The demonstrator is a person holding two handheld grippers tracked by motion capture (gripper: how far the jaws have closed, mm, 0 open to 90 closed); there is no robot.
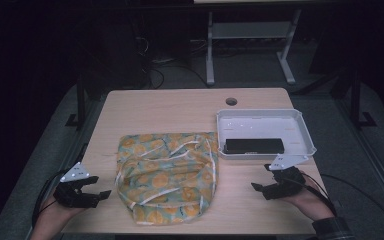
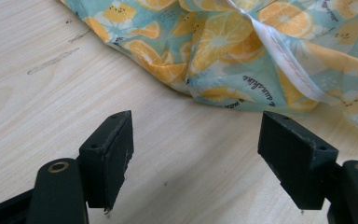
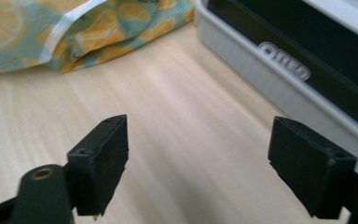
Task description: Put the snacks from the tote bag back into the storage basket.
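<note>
Two grippers are standing released with nothing between their jaws: the left gripper [image 1: 92,192] just beside the one orange-print cloth bag [image 1: 167,175] lying mid-table, the right gripper [image 1: 265,189] between it and the one white tray [image 1: 304,131] holding one black case [image 1: 254,145]. Judging by this, reaching is underway; next, closing on the bag's edges.

I see the cloth bag [image 1: 167,175] in pale teal printed with orange and yellow citrus slices (white trim along its edges). The table [image 1: 180,107] is light wood grain. The tray [image 1: 302,130] is white, holding a black box [image 1: 254,146]. Both grippers' jaws are black.
</note>
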